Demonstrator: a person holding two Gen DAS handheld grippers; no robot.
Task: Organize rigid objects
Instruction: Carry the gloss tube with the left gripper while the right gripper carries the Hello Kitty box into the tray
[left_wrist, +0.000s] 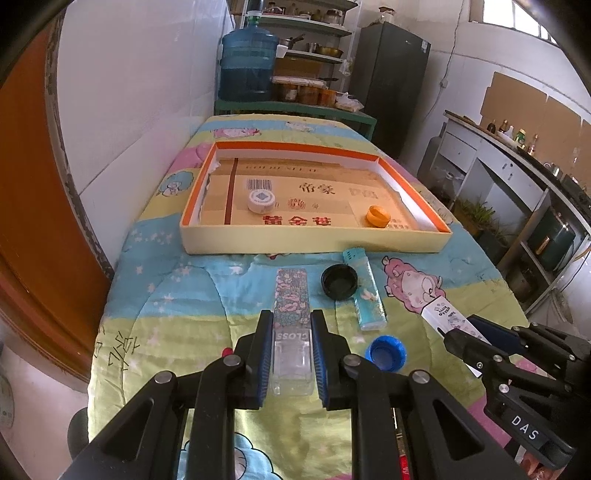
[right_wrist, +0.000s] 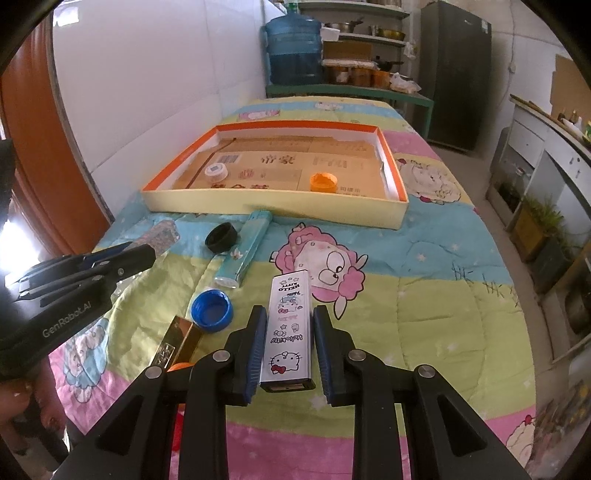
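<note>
My left gripper (left_wrist: 291, 325) is shut on a floral-patterned lighter (left_wrist: 291, 301) with a clear base, low over the quilt. My right gripper (right_wrist: 290, 319) is shut on a white Hello Kitty lighter (right_wrist: 289, 325); it also shows in the left wrist view (left_wrist: 448, 315). An orange-rimmed shallow box (left_wrist: 314, 242) holds a white cap (left_wrist: 261, 200) and an orange cap (left_wrist: 377, 216). In front of the box lie a black cap (left_wrist: 339, 282), a teal lighter (left_wrist: 365, 291) and a blue cap (left_wrist: 386, 352).
A gold lighter (right_wrist: 177, 345) lies near the bed's front edge, left of my right gripper. A white wall and an orange door run along the left. A water jug (left_wrist: 247, 62), shelves and a dark fridge (left_wrist: 391, 81) stand behind the bed.
</note>
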